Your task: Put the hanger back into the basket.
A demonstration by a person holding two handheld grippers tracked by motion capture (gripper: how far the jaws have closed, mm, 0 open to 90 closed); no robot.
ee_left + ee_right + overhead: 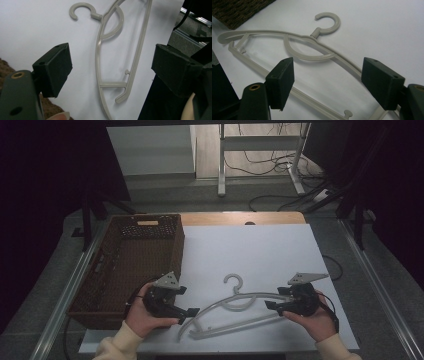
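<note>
White bench point(260, 255) carries a grey plastic hanger point(235, 307) lying flat beside a brown wicker basket point(125, 265). Left hand-held gripper point(192, 311) and right hand-held gripper point(268, 305) flank its ends, both wide open, gripping nothing.

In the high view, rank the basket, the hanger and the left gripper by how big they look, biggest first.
1. basket, largest by far.
2. hanger, long but thin.
3. left gripper, smallest, though it may sit a bit closer to the camera than the others, which inflates it slightly.
</note>
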